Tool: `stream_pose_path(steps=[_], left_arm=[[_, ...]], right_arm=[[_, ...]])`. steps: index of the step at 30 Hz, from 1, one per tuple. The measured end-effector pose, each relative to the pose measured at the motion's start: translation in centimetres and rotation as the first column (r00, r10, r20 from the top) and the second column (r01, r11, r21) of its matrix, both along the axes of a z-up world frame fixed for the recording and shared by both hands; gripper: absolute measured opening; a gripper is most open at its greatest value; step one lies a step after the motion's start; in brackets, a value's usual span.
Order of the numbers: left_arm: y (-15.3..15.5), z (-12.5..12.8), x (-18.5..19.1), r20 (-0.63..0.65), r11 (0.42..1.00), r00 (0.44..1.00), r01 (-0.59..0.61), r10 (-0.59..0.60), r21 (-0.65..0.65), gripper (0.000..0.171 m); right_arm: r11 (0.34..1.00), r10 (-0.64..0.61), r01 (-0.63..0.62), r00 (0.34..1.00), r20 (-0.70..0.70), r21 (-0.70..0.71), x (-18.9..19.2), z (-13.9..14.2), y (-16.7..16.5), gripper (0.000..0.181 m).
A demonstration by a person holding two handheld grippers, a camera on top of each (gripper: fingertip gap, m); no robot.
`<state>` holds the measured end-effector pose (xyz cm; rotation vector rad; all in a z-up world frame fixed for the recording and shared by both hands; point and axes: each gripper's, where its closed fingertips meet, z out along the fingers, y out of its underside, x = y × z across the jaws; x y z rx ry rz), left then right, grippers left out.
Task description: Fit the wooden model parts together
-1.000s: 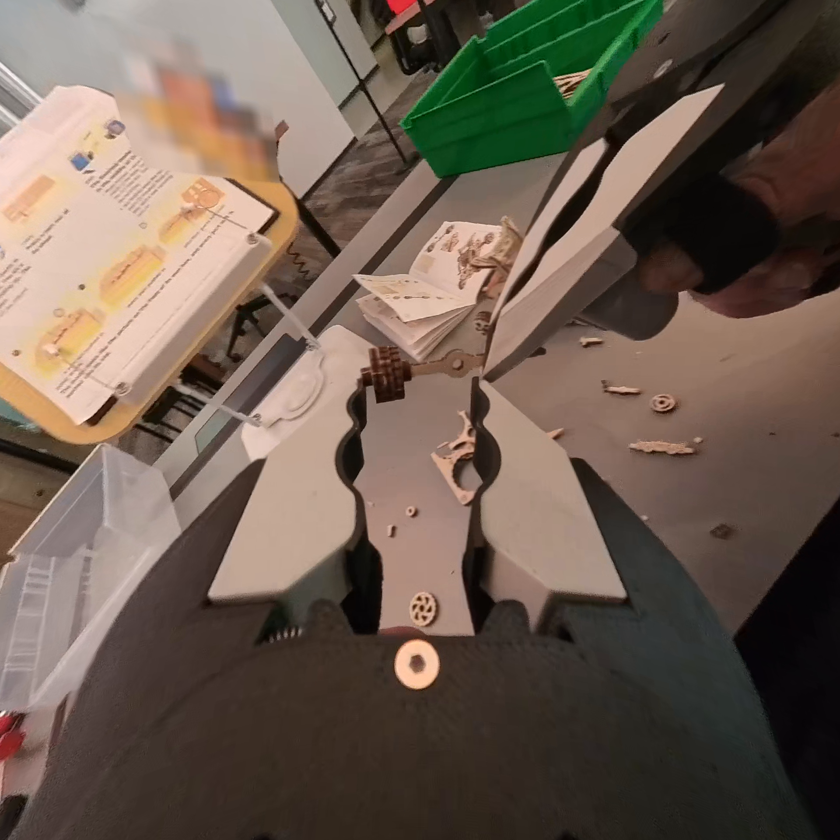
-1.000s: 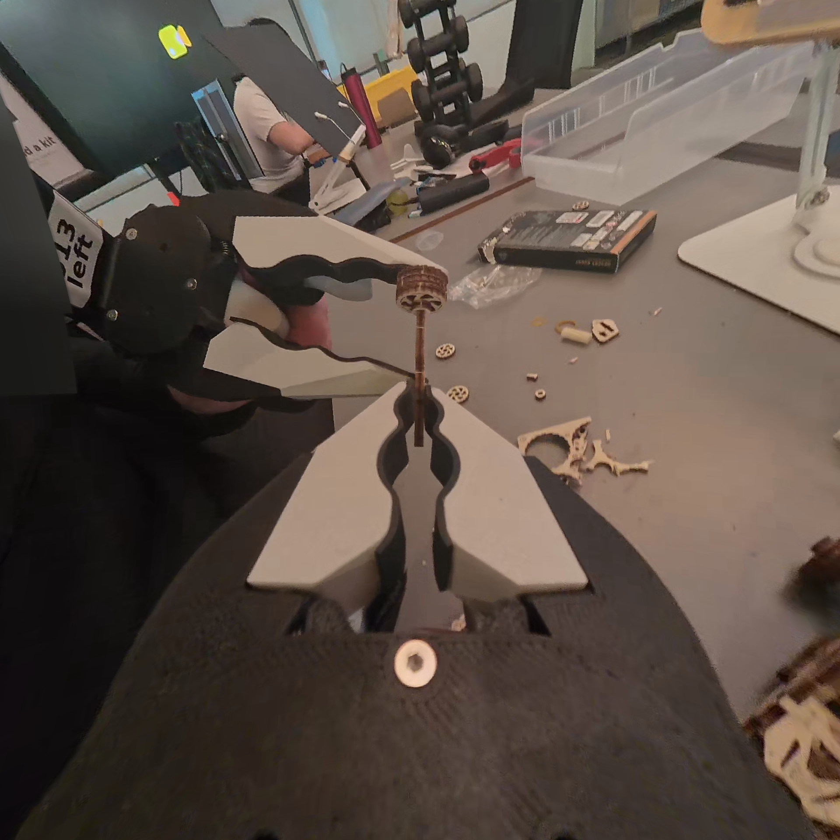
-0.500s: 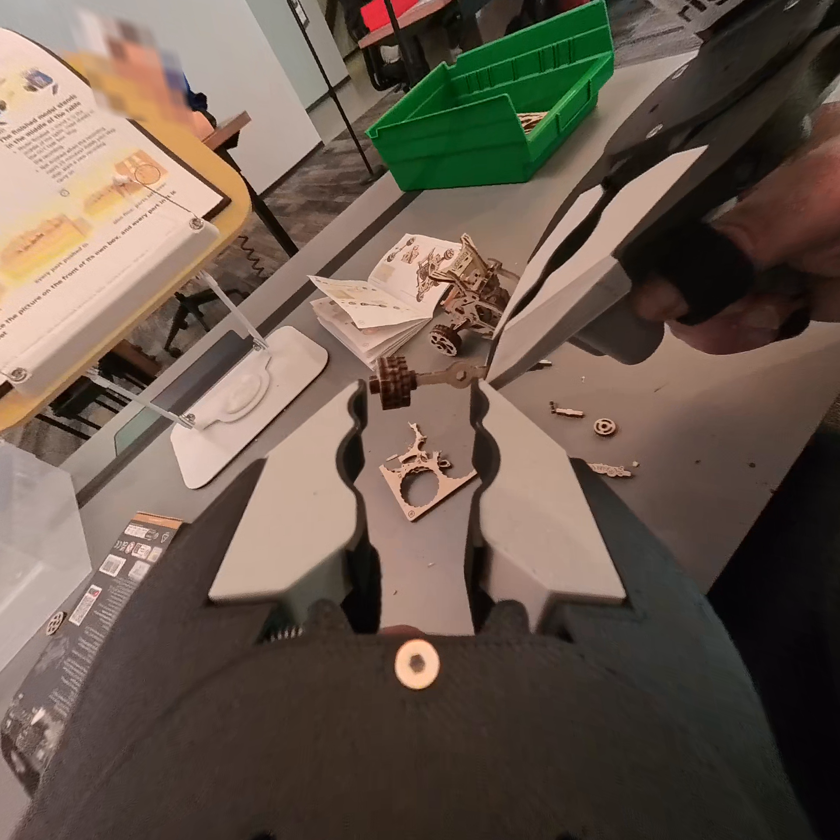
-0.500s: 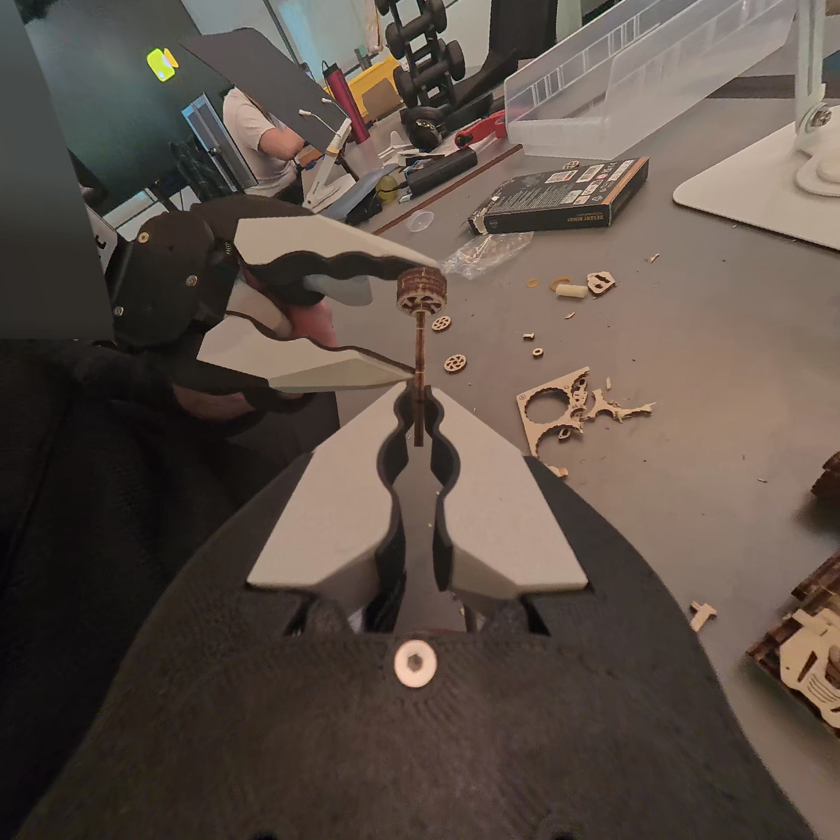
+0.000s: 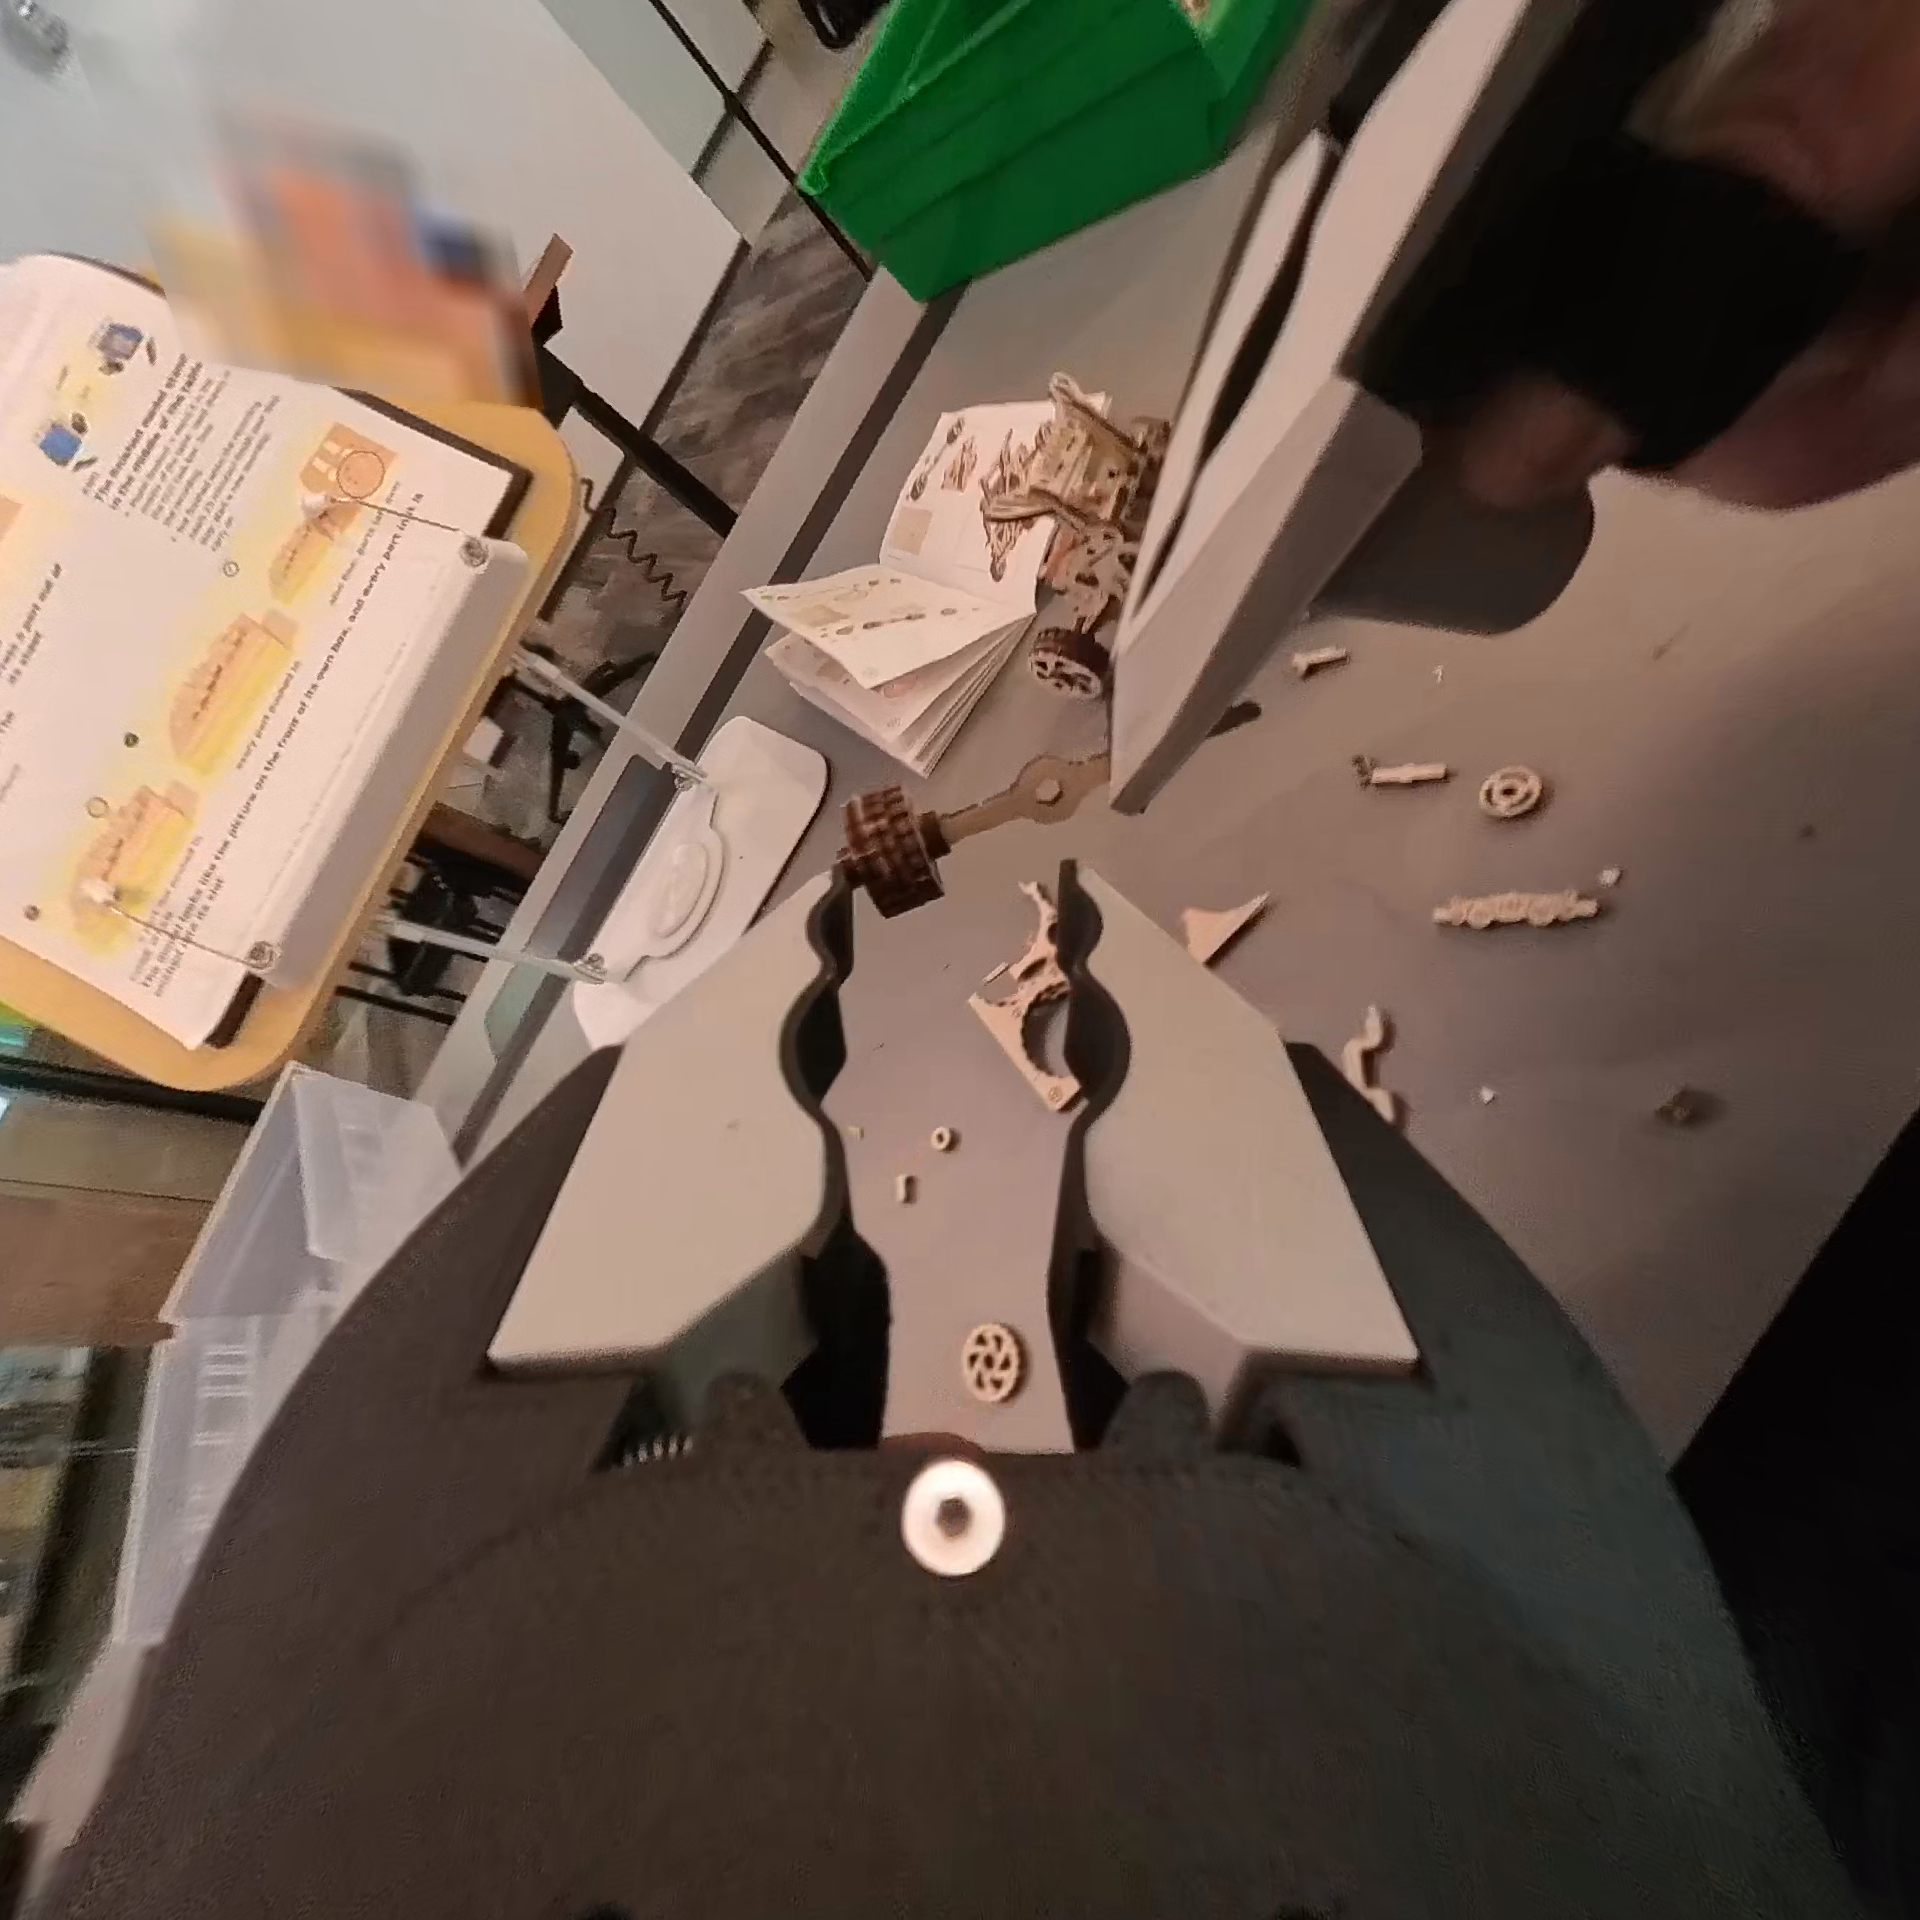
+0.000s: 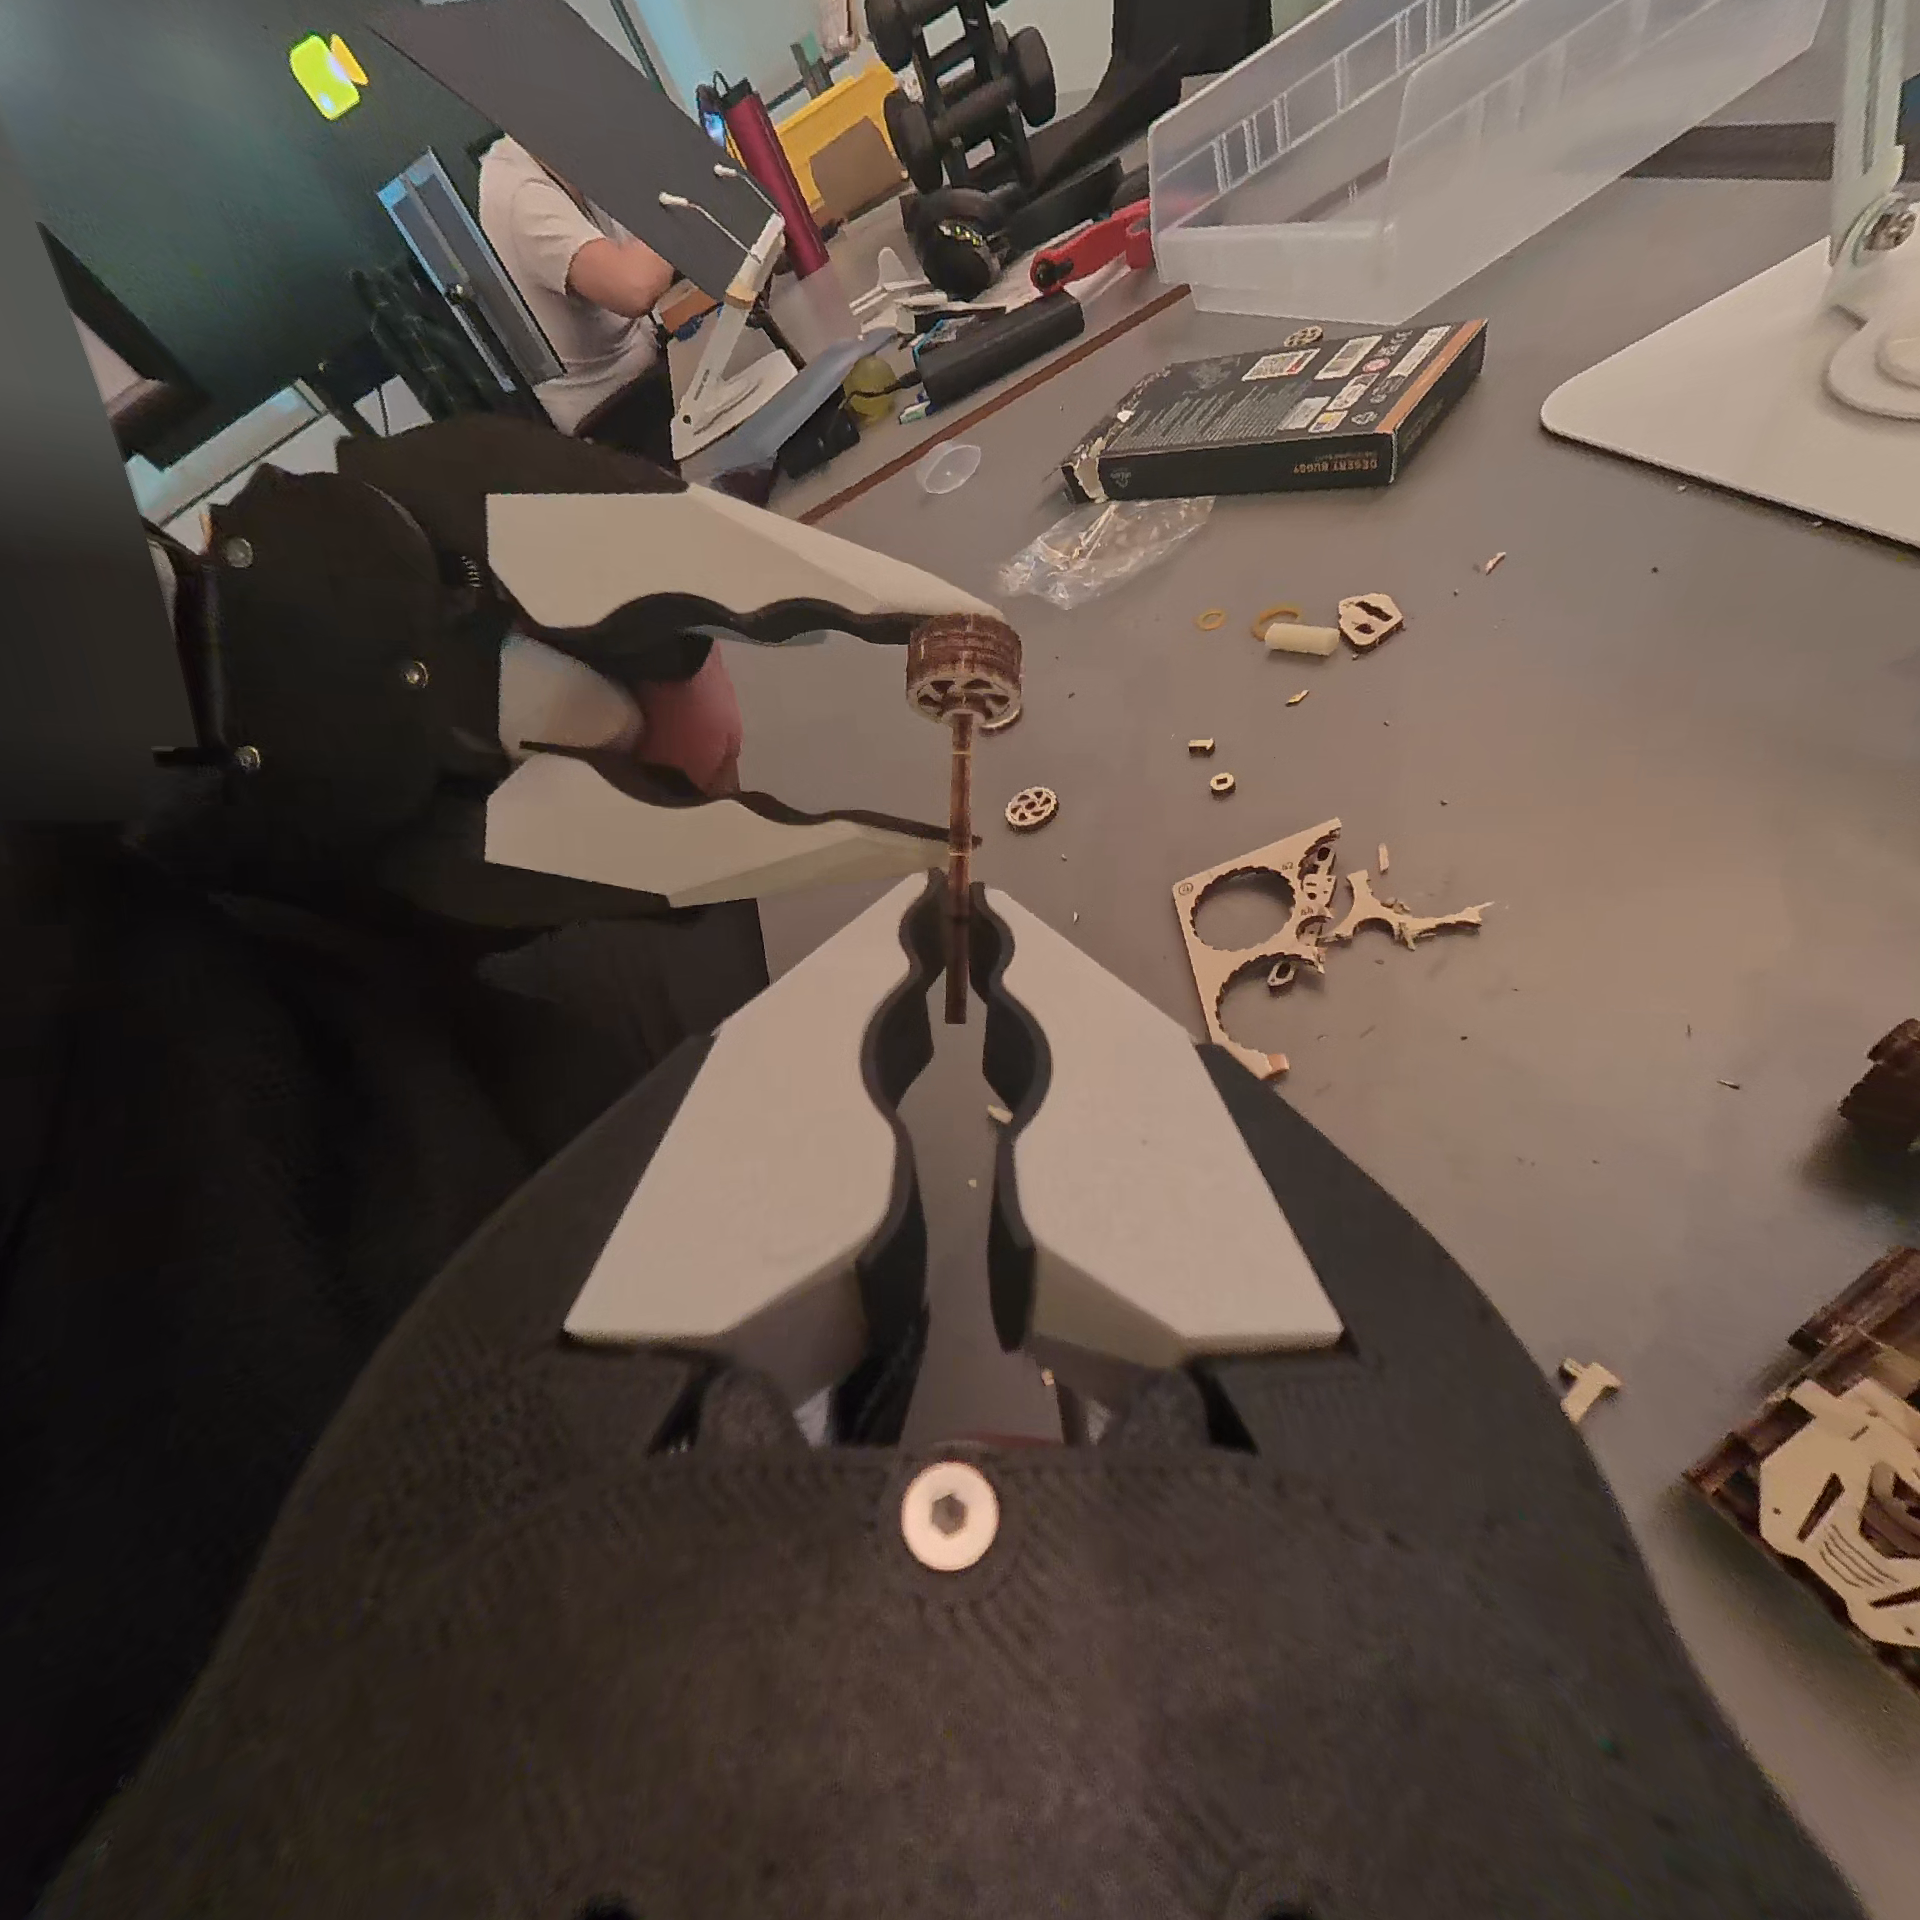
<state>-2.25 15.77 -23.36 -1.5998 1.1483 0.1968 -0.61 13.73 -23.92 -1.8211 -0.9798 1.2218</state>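
A dark wooden wheel point(image 6: 964, 675) sits on the end of a thin wooden shaft point(image 6: 956, 935). My right gripper point(image 6: 958, 896) is shut on the shaft's lower end and holds it above the grey table point(image 6: 1558, 831). My left gripper point(image 6: 961, 738) is open and comes in from the left. Its upper finger touches the wheel's top and its lower finger lies by the shaft. In the left wrist view the wheel point(image 5: 891, 850) rests at the tip of one finger of my left gripper point(image 5: 956, 883), and the right gripper point(image 5: 1132, 769) grips the shaft point(image 5: 1029, 800).
Loose wooden bits, a cut-out sheet point(image 6: 1257, 935) and a small disc point(image 6: 1032, 807) lie on the table. A black box point(image 6: 1288, 416), a clear tray point(image 6: 1455, 156) and a part-built model point(image 6: 1829, 1507) are around. A booklet point(image 5: 894, 644), a model car point(image 5: 1081, 499), a green bin point(image 5: 1018, 135) and an instruction stand point(image 5: 260, 644) lie beyond. My two grippers' fingertips are within a few centimetres of each other.
The left wrist view has rolled and swung, so the stand and table shift in it. The wheel and shaft stay in the right gripper, with the left finger still at the wheel.
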Motion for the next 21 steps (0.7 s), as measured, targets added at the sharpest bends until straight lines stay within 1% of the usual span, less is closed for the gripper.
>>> stream_pose_path(steps=[2,5,6,7,8,10,11,13,14,15,18,21], left_arm=[[0.0,-0.4,-0.2,-0.063,1.0,0.998,0.006,-0.006,0.004,0.036],[-0.1,-1.1,-0.3,-0.106,1.0,0.994,0.02,-0.021,-0.019,0.036],[-0.2,-1.3,-0.3,-0.102,0.999,0.994,0.024,-0.027,-0.032,0.035],[-0.3,-1.5,-0.3,-0.084,0.998,0.996,0.029,-0.034,-0.051,0.037],[-0.4,-1.8,-0.3,-0.047,0.996,0.998,0.031,-0.035,-0.083,0.035],[-0.8,-2.6,-0.4,0.089,0.981,0.996,0.028,-0.011,-0.19,0.03],[-0.9,-3.0,-0.6,0.125,0.978,0.992,0.017,0.009,-0.21,0.032],[-1.1,-4.2,-0.5,0.209,0.962,0.977,0.012,0.047,-0.273,0.041],[-1.0,-4.5,-0.6,0.228,0.958,0.971,0.001,0.067,-0.286,0.042],[-0.8,-4.3,-0.8,0.261,0.96,0.962,-0.005,0.081,-0.279,0.04],[-0.5,-4.1,-1.1,0.29,0.96,0.952,-0.013,0.097,-0.278,0.036],[-0.4,-4.1,-1.1,0.264,0.966,0.961,-0.012,0.082,-0.257,0.035]], right_arm=[[1.0,-0.001,0.001,1.0,0.009,-0.002,0.1,-0.1,0.1,0.0],[1.0,0.012,-0.011,0.999,0.036,-0.011,0.1,-0.7,0.1,0.0],[1.0,0.023,-0.022,0.999,0.046,-0.018,0.0,-1.0,0.0,0.0],[0.999,0.03,-0.029,0.998,0.055,-0.018,0.0,-1.2,-0.1,0.0],[0.999,0.048,-0.046,0.996,0.072,-0.025,0.0,-1.6,-0.2,0.0],[0.994,0.092,-0.084,0.99,0.109,-0.074,-0.3,-3.1,-0.6,0.0],[0.992,0.1,-0.091,0.99,0.104,-0.092,-0.5,-3.6,-0.8,0.0],[0.99,0.108,-0.097,0.989,0.102,-0.105,-0.9,-4.2,-0.9,0.0],[0.99,0.108,-0.097,0.989,0.099,-0.107,-1.0,-4.3,-0.9,0.0],[0.989,0.109,-0.098,0.989,0.097,-0.114,-1.2,-4.4,-0.9,0.0],[0.989,0.098,-0.088,0.992,0.081,-0.116,-1.4,-4.2,-0.5,0.0],[0.99,0.098,-0.087,0.991,0.094,-0.114,-1.4,-4.3,-0.5,0.0]])
